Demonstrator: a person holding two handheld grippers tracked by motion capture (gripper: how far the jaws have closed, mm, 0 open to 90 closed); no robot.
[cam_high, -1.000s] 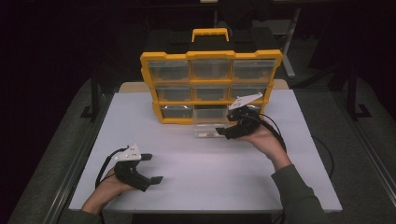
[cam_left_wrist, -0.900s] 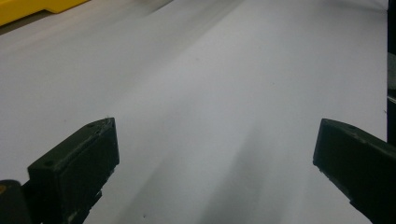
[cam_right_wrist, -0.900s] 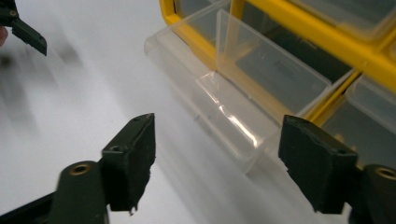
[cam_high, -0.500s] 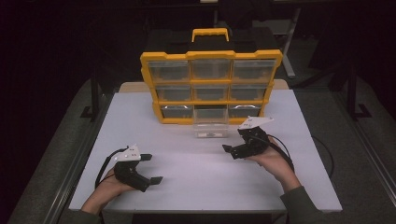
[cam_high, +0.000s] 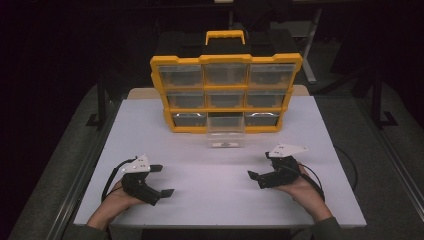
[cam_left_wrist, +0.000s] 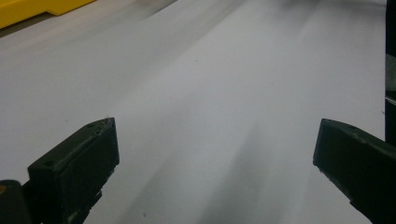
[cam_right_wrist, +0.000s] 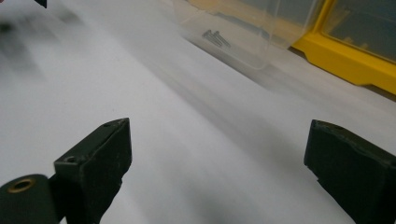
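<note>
Nearest to the person, the left gripper (cam_high: 162, 180) rests low on the white surface (cam_high: 210, 200) at the front left, held in the left hand (cam_high: 112, 200). Its jaws stand wide apart and released, and in the left gripper view there is only bare surface between them.

At the front right, the right gripper (cam_high: 256, 177) is held in the right hand (cam_high: 300, 187), close above the surface and pointing toward the middle. Its jaws have just been opening; they stand wide apart, and the right gripper view shows nothing between them.

Farther away, near the middle of the surface, lies a small clear drawer (cam_high: 226, 138), pulled out of its slot and standing on the surface just in front of the organiser. It is well apart from both grippers. In the right gripper view, two small screws (cam_right_wrist: 215, 37) lie inside it, side by side.

Behind the drawer stands the yellow organiser (cam_high: 226, 92), upright, with three rows of clear drawers and a yellow handle on top. The middle place of its lowest row is the one just behind the drawer.
</note>
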